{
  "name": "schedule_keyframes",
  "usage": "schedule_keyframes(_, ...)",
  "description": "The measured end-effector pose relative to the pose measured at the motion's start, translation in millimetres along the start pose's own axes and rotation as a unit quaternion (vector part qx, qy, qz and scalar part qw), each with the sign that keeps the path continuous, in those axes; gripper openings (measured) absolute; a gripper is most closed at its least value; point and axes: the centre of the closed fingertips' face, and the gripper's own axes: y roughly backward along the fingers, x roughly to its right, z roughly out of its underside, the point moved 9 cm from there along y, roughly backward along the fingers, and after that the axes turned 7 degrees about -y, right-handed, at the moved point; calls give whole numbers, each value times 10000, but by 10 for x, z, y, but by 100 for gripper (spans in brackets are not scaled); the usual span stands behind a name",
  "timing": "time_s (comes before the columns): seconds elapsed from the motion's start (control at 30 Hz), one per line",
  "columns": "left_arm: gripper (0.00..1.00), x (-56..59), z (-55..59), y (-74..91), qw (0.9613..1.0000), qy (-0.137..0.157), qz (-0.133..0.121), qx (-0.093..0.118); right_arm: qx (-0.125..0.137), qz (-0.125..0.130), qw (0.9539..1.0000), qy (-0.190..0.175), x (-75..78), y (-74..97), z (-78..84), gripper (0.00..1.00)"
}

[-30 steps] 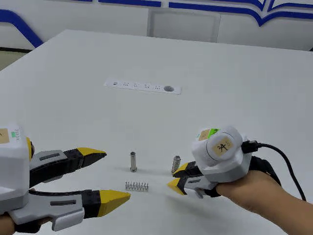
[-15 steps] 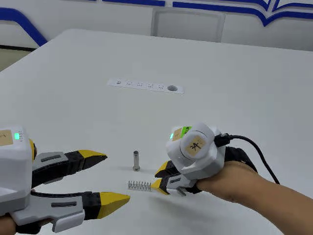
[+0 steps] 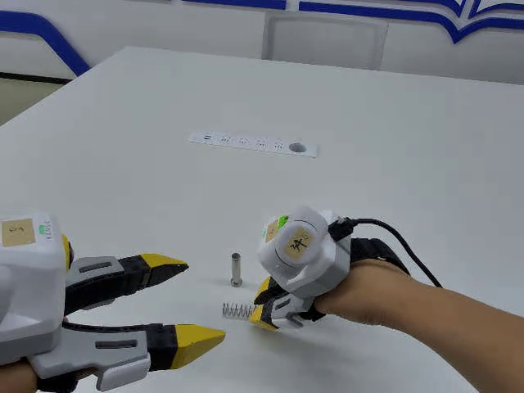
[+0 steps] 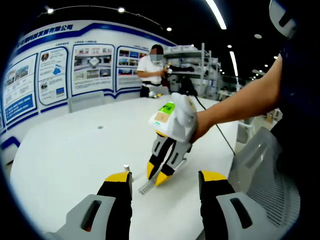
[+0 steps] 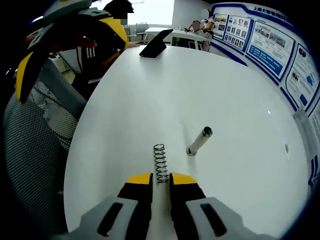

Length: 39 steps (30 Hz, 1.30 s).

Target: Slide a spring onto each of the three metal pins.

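The white bench (image 3: 393,164) carries all items under inspection. The left gripper (image 3: 203,300) is held low at the near left of the head view, above the bench surface, with its black and yellow jaws spread wide and nothing between them; its own view confirms the broad gap (image 4: 166,176). The right gripper (image 3: 259,307) is held in a hand at the centre of the head view, its tips pointing left and down onto the bench. In the right gripper view its jaws (image 5: 161,179) are drawn almost together, leaving a narrow slot. A white power strip (image 3: 252,143) lies flat further back on the bench, well apart from the work. One metal pin (image 3: 236,268) stands upright on its flanged base, just beyond and to the left of the right gripper's tips; the right gripper view shows it (image 5: 199,141) near the spring but not touching it. One coil spring (image 3: 237,310) lies on its side on the bench, between the two grippers. Its near end (image 5: 160,160) sits in the slot between the right gripper's tips; whether the tips press on the coil cannot be told. The left gripper view shows the spring (image 4: 145,187) at the right gripper's tips (image 4: 155,176), with the pin (image 4: 126,167) just beside it.
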Motion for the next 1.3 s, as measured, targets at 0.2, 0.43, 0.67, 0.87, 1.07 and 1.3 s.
schedule_keyframes(0.2, 54, 0, 10, 4, 10000, 8, 12, -10, -143, -131, 9998, -50, 8, -48, -7, 12)
schedule_keyframes(0.43, 54, 0, 20, -4, 10000, 36, 33, 16, -218, -154, 9994, -227, 0, -35, 5, 12)
schedule_keyframes(0.67, 53, 19, 29, -33, 9999, 17, 141, -42, -179, -178, 9990, -375, -52, 25, 71, 11)
schedule_keyframes(0.87, 50, 32, 3, -101, 9995, -47, 288, -79, -83, -305, 9986, -422, -143, 180, 92, 11)
schedule_keyframes(1.07, 49, 72, 28, -178, 9985, -185, 466, -229, 26, -474, 9984, -309, -274, 406, 82, 11)
schedule_keyframes(1.3, 48, 163, 98, -269, 9946, -443, 779, -517, 26, -743, 9972, 11, -479, 690, 66, 11)
